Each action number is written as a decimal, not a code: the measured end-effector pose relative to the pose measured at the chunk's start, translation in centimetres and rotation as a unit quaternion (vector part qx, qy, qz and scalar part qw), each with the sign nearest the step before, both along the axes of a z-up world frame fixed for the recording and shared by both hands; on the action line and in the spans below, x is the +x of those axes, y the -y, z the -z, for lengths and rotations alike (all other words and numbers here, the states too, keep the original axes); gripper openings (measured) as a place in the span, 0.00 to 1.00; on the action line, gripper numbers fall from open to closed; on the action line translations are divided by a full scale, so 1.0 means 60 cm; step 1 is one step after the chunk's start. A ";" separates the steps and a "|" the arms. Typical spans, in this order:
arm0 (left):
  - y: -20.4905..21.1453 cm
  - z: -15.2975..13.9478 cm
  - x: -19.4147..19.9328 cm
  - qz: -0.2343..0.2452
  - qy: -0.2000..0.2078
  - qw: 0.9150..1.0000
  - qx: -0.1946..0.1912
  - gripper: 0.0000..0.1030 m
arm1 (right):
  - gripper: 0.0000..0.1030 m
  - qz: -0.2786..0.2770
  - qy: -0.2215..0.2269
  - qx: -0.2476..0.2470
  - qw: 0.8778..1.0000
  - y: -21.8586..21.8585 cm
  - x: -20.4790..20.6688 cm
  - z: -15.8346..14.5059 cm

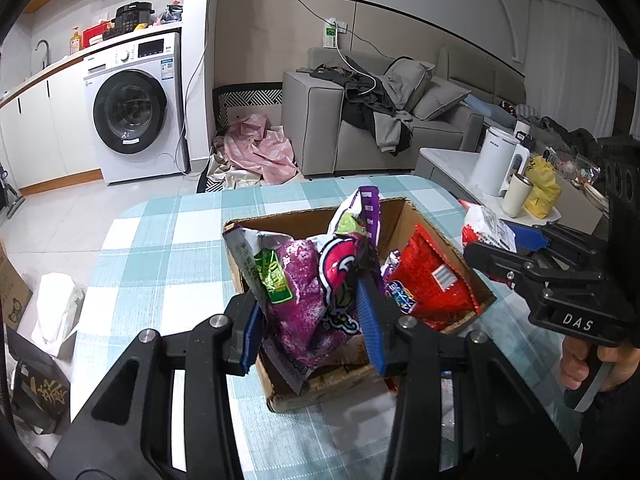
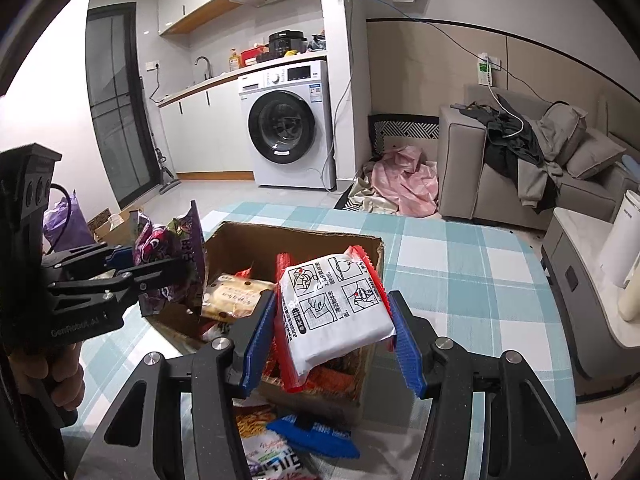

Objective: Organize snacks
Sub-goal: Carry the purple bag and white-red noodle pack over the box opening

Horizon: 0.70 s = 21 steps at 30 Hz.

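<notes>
A: We take the cardboard box (image 1: 404,216) as our landmark. It sits open-topped on the checked tabletop (image 1: 160,240).

B: Left of the box first. We note the left gripper (image 1: 312,320) at the box's near-left corner, jaws clenched on a purple snack bag (image 1: 308,280). The blue pads (image 1: 370,320) press both flanks of the bag.

A: Where does the bag sit against the box?

B: Its lower part hangs inside the box's near-left corner; its crumpled top stands above the rim. The right wrist view confirms this: same purple bag (image 2: 160,248) above the box's left wall (image 2: 224,240).

A: Inside the box, right of the purple bag?

B: We log a red packet (image 1: 432,284) leaning against the right wall. From the right wrist view, a pale yellow-brown packet (image 2: 232,292) lies on the box floor.

A: And right of the box?

B: The right gripper (image 2: 332,340) hovers above the box's near-right part, jaws grasping a white noodle packet with red edges (image 2: 336,312), printed side up, tilted. In the left wrist view the same packet (image 1: 484,224) shows just beyond the box's right wall.

A: Anything nearer than the box?

B: Loose packets (image 2: 272,452) and a blue ridged piece (image 2: 316,436) on the tabletop, just before the front wall.
</notes>
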<state>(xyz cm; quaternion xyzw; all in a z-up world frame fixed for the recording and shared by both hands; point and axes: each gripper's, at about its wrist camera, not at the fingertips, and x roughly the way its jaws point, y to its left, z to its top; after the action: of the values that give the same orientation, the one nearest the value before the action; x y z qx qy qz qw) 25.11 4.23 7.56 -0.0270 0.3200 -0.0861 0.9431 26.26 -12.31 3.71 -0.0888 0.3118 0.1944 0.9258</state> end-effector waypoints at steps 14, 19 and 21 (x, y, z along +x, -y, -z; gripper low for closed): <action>0.012 0.044 0.071 -0.001 -0.016 1.000 0.009 0.38 | 0.54 0.004 -0.012 0.016 1.000 -0.021 0.054 0.027; 0.016 0.062 0.091 0.000 -0.025 1.000 0.009 0.38 | 0.54 -0.002 -0.018 0.020 1.000 -0.032 0.069 0.034; 0.018 0.069 0.102 0.000 -0.027 1.000 0.010 0.38 | 0.54 -0.002 -0.019 0.021 1.000 -0.035 0.077 0.037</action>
<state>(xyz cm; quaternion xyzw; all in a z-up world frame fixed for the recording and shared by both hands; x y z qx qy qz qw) 31.21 3.16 3.40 -0.0195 0.3463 -0.0822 0.9343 30.85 -10.24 1.47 -0.0661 0.3253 0.2040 0.9210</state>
